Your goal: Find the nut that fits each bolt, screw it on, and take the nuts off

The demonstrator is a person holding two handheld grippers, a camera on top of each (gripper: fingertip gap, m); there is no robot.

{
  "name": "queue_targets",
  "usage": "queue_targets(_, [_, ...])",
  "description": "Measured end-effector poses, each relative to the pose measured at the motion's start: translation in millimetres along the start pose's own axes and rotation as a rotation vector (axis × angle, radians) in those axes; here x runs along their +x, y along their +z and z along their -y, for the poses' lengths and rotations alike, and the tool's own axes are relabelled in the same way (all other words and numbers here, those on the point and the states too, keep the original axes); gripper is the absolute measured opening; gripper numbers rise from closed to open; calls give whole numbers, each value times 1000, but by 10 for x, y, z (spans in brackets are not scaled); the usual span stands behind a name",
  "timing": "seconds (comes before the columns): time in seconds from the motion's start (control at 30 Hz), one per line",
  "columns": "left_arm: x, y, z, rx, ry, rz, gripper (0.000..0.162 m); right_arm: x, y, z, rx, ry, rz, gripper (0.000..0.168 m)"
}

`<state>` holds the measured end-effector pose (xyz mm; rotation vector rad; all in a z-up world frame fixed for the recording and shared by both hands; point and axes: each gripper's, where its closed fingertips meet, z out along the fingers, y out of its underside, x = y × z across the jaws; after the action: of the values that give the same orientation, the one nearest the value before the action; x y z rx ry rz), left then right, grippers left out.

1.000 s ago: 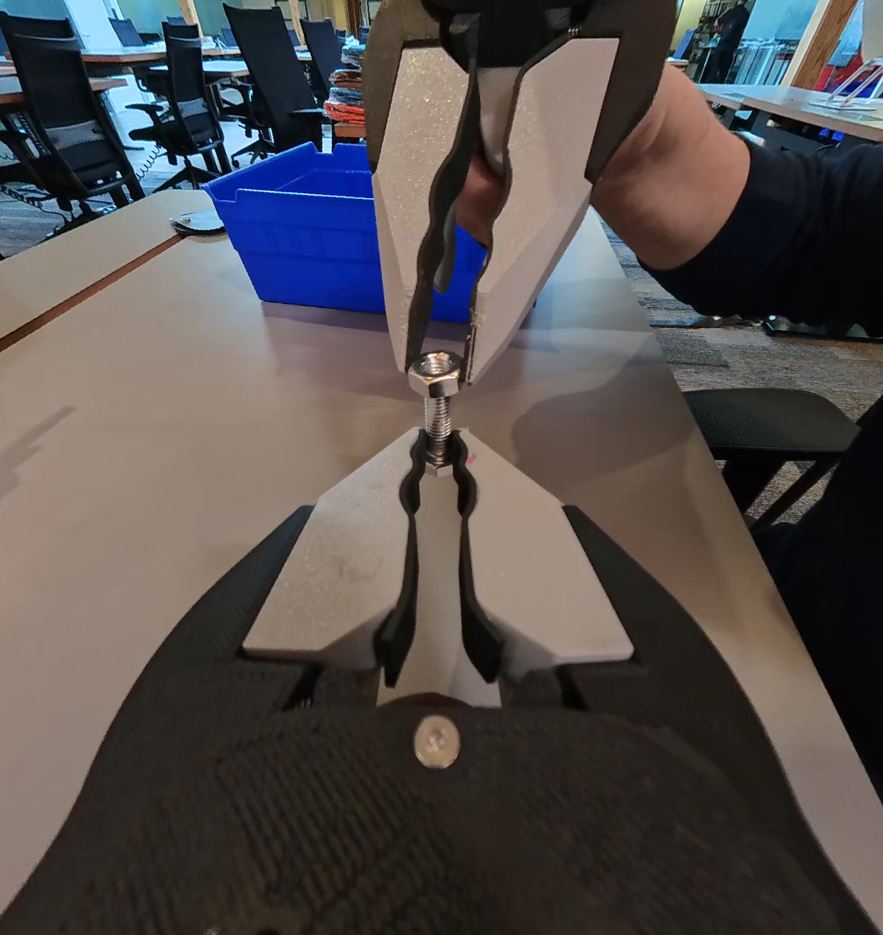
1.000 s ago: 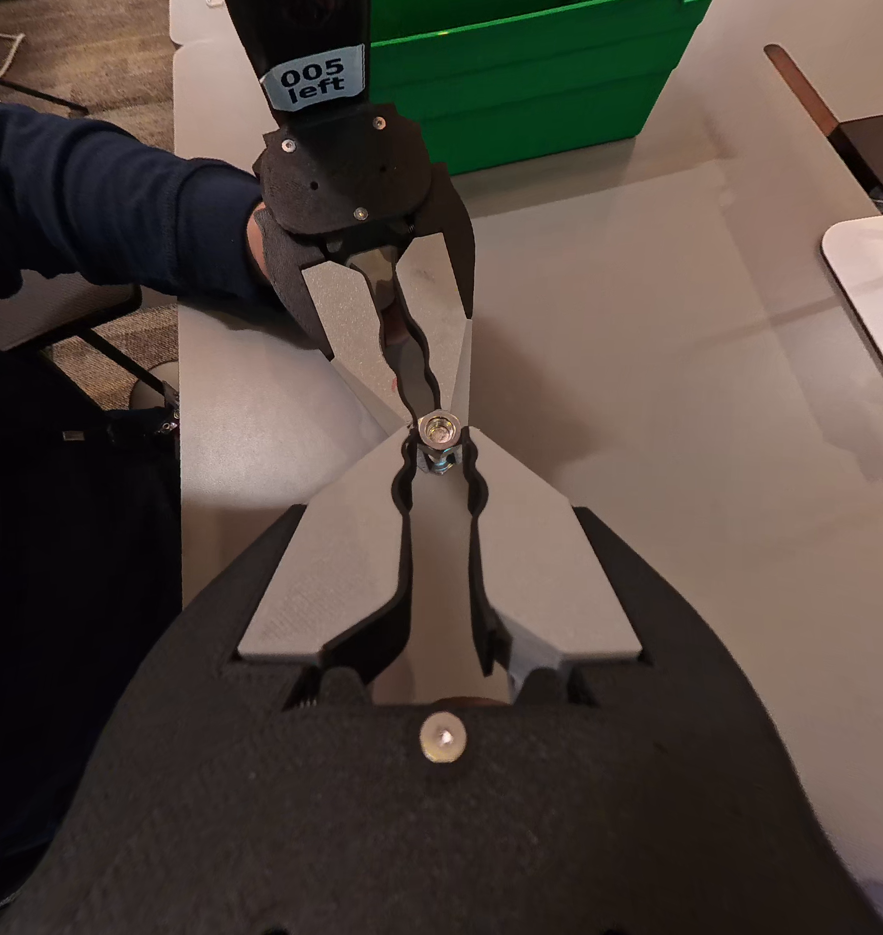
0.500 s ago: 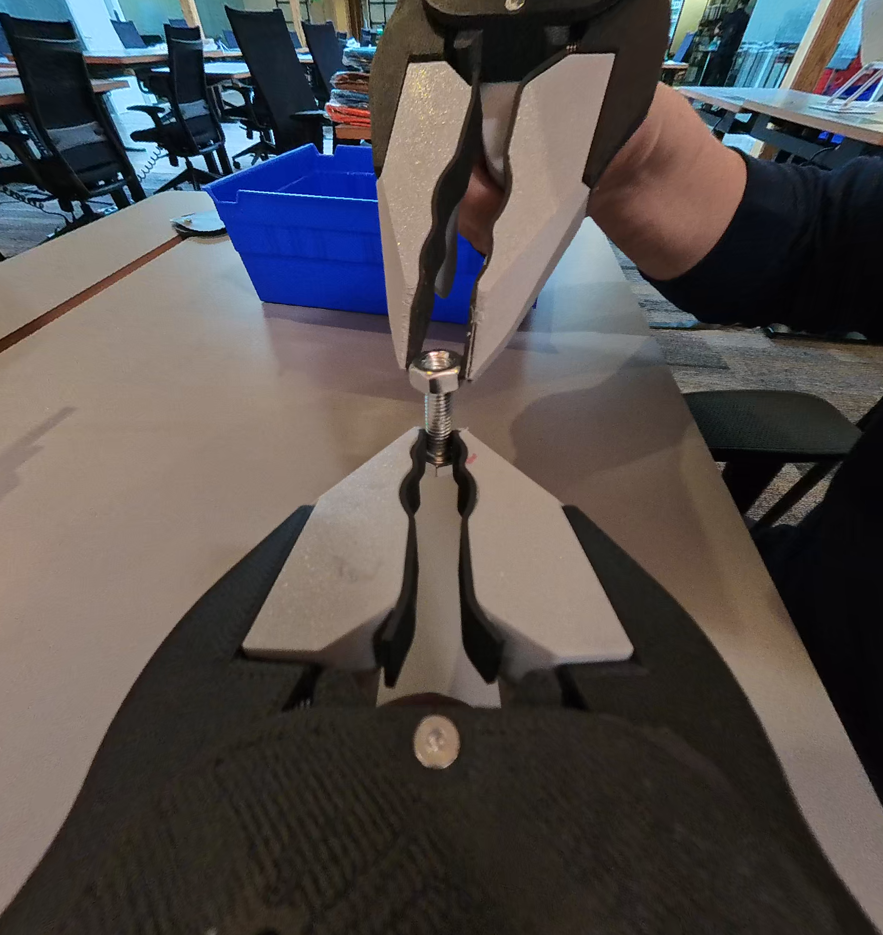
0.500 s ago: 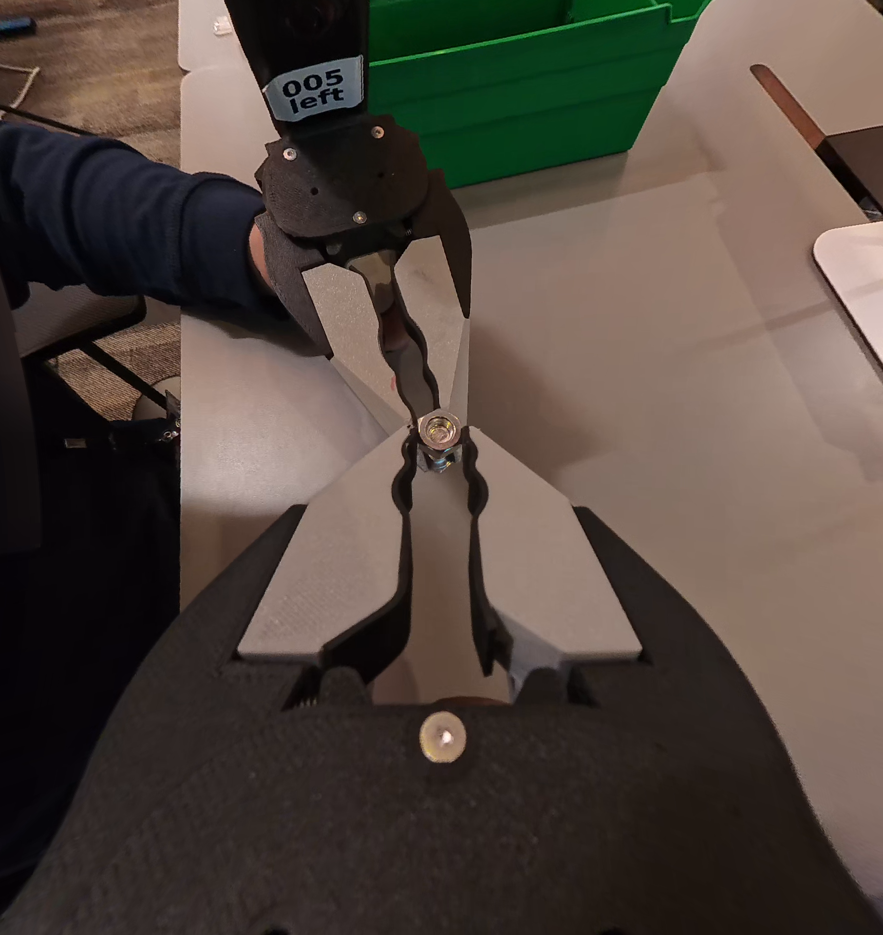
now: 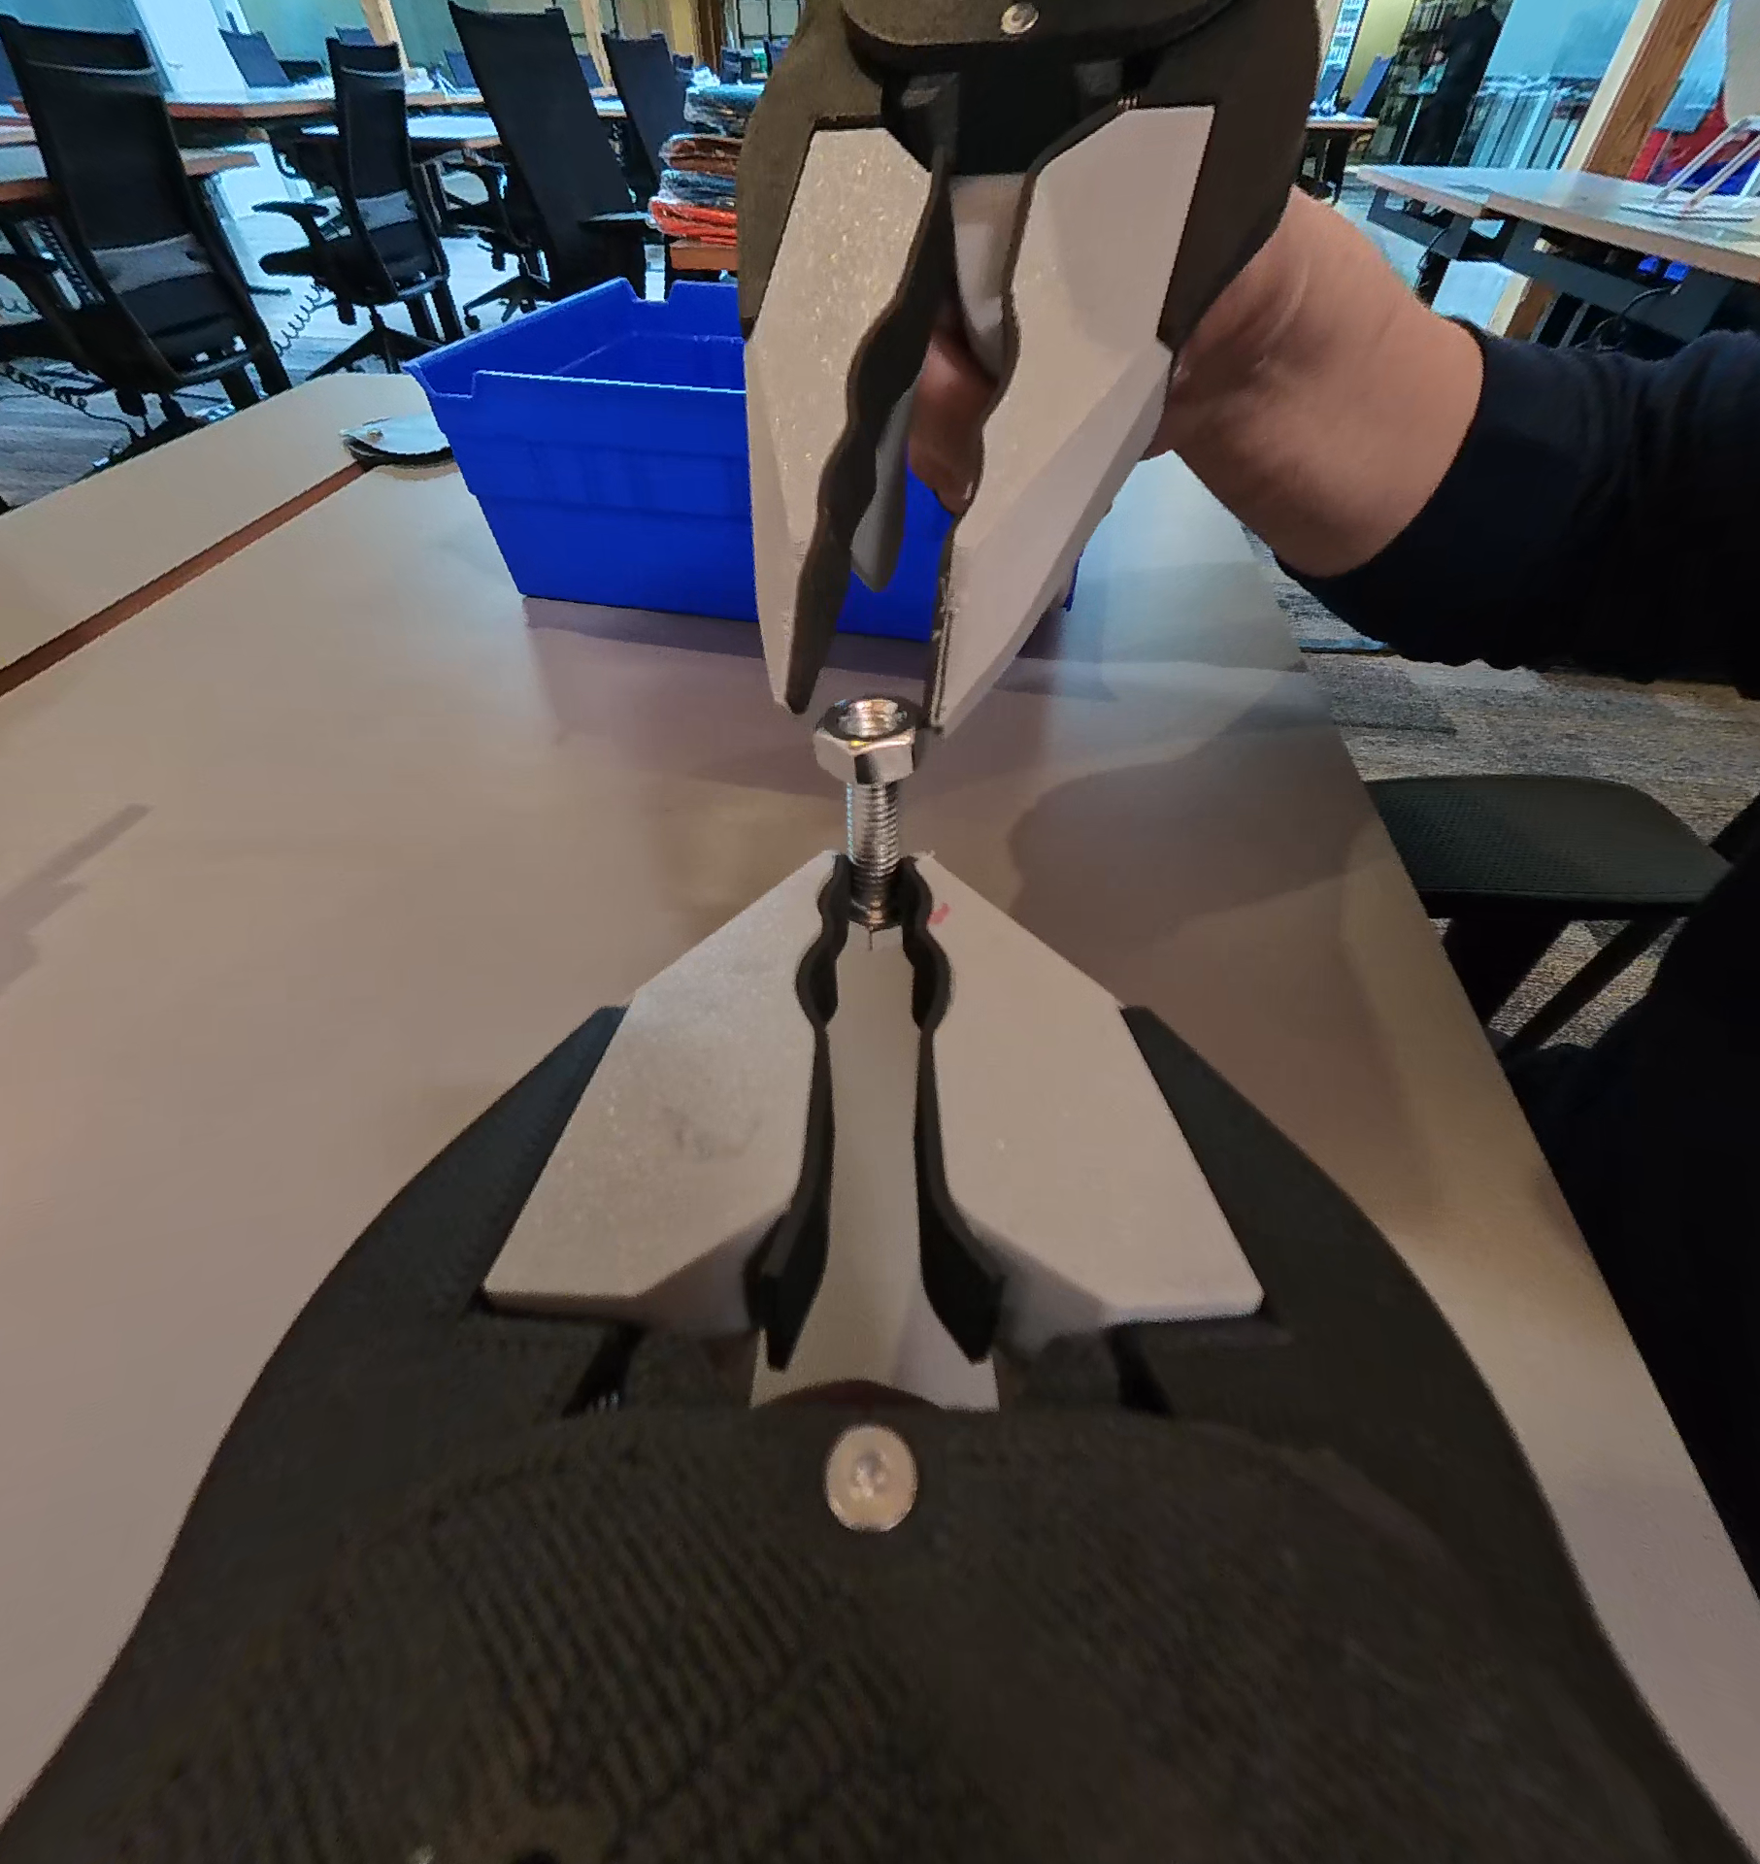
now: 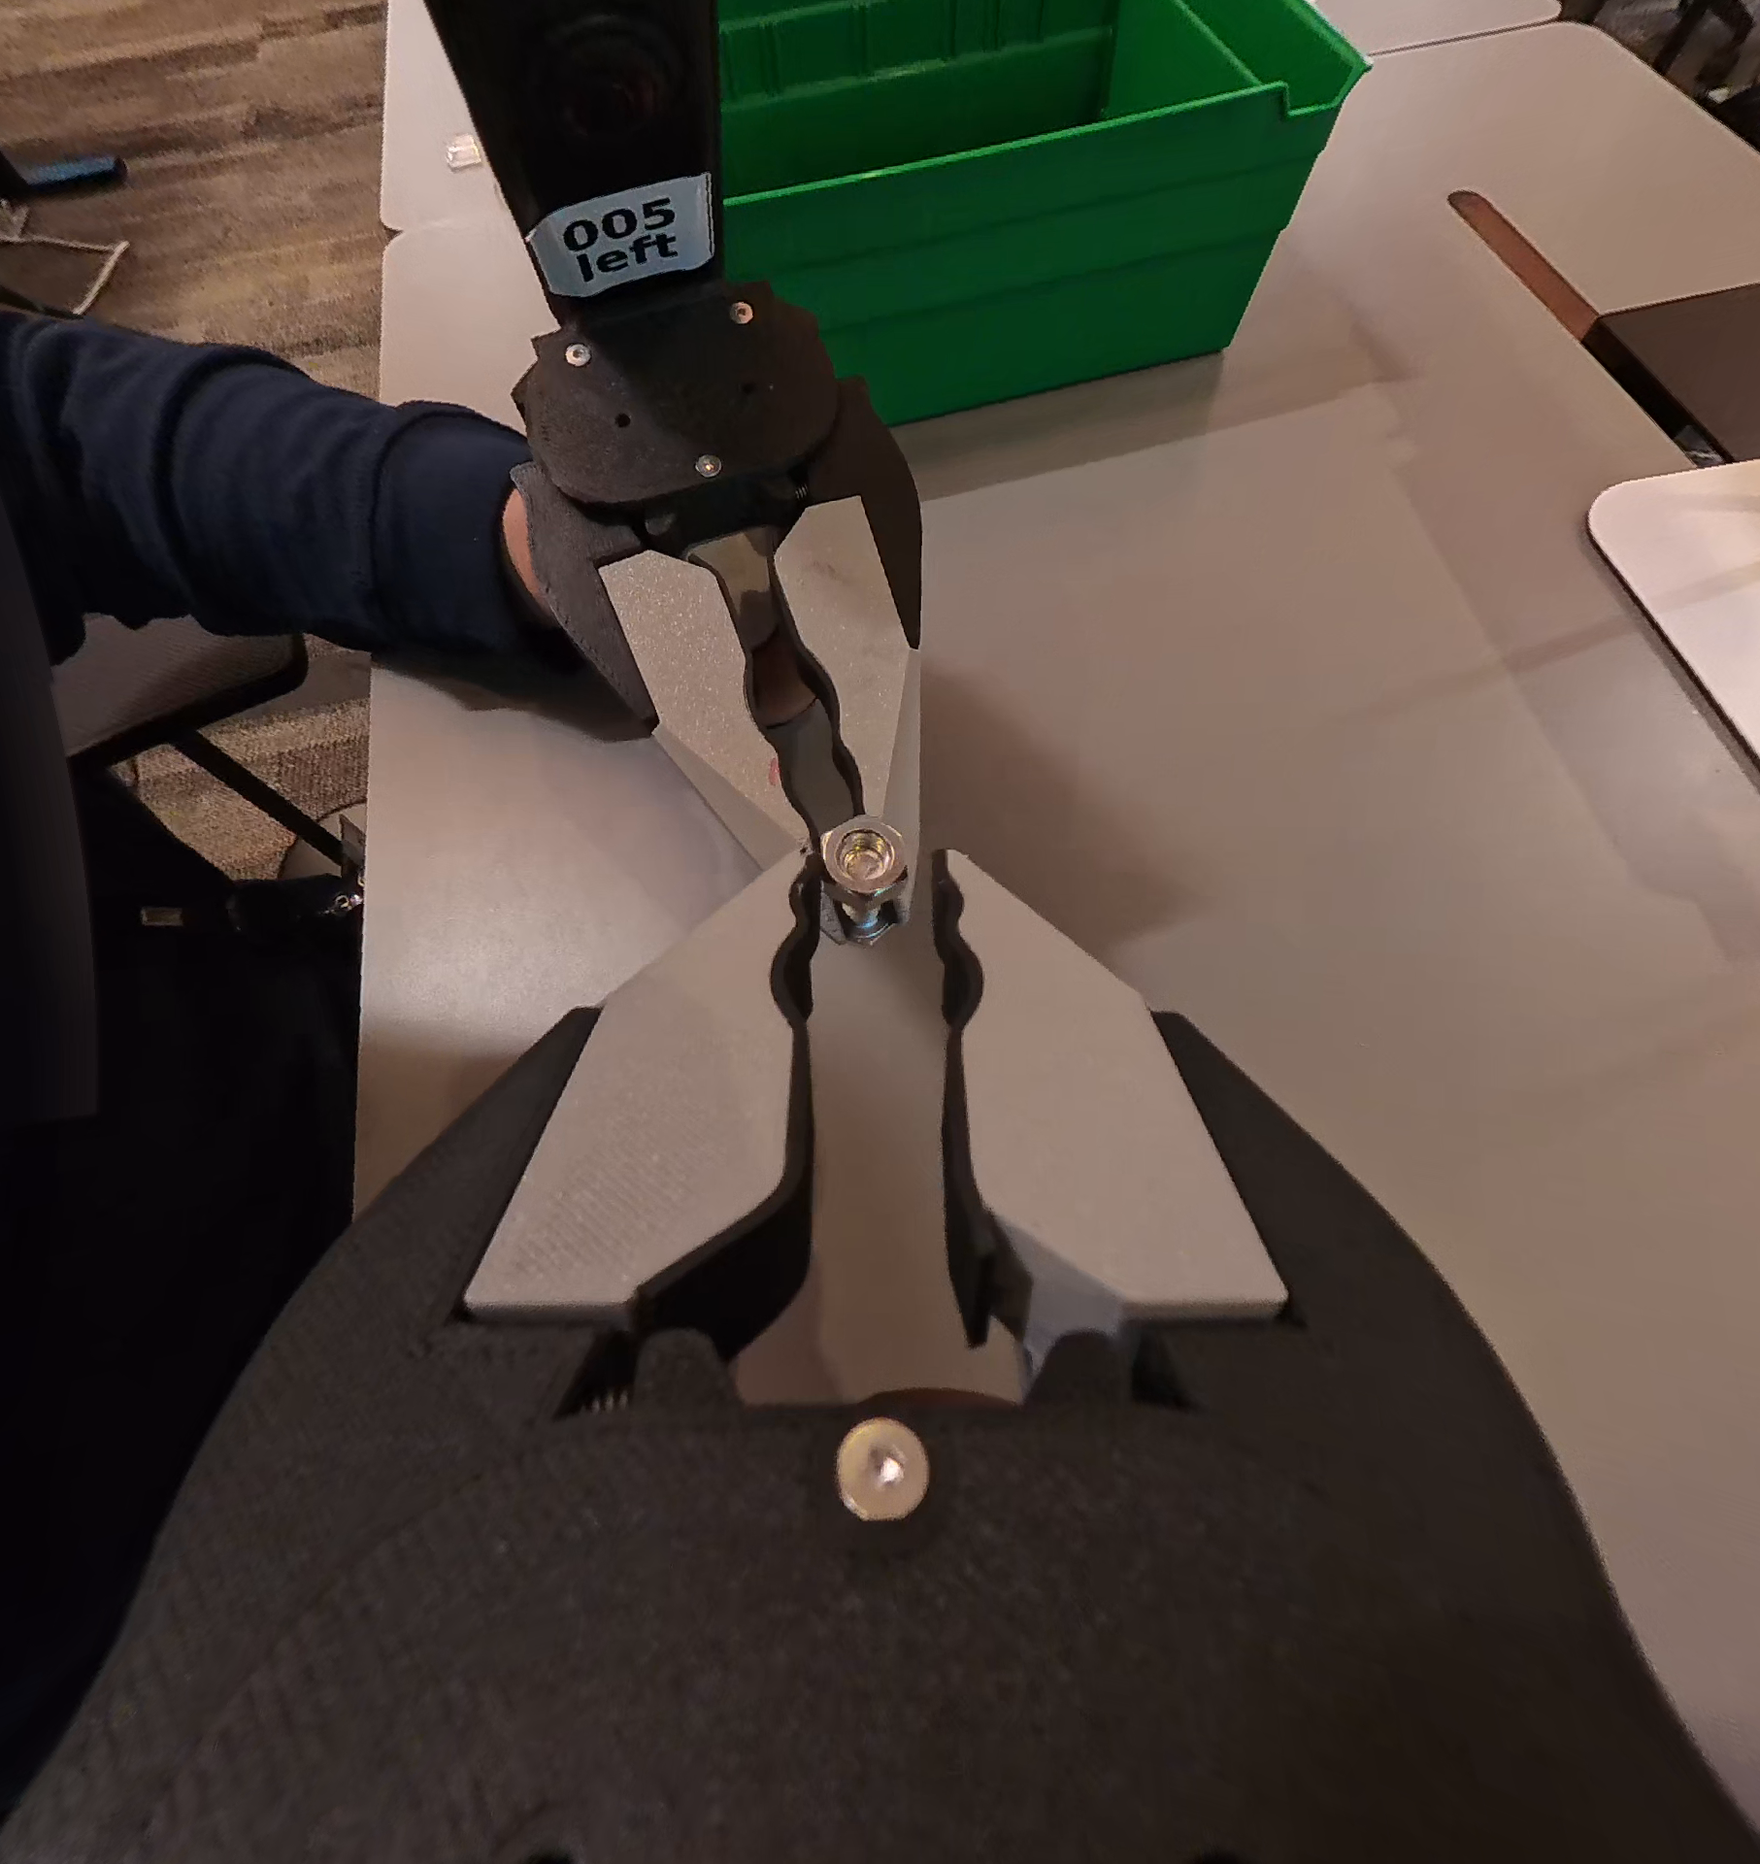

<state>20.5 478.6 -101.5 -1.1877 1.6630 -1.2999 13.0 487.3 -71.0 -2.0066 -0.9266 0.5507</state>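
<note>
your left gripper (image 5: 873, 888) is clamped on the bolt (image 5: 871, 819) low on its shank, upright at 12 o'clock; the right gripper (image 6: 873, 893) has let go, fingertips flanking the nut (image 5: 867, 738) — hard, slick, light steel, so pinch opposite flats.

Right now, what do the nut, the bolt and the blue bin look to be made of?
Nut: bright metal, probably plated steel, judging by the mirror-like glints on its hex flats.
Bolt: the same shiny silver metal, with light catching on its threads.
Blue bin: moulded plastic, judging by its even saturated colour, soft sheen and stepped walls.
</note>
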Motion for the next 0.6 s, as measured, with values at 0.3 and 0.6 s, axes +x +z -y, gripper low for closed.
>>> queue_targets(0.3, [8,2,5,2,0,-4,7,-6,-1,11,37,-4,14,20])
queue_targets(0.6, [10,-2,6,4,-12,-10,7,-30,29,4,51,-17,26,14])
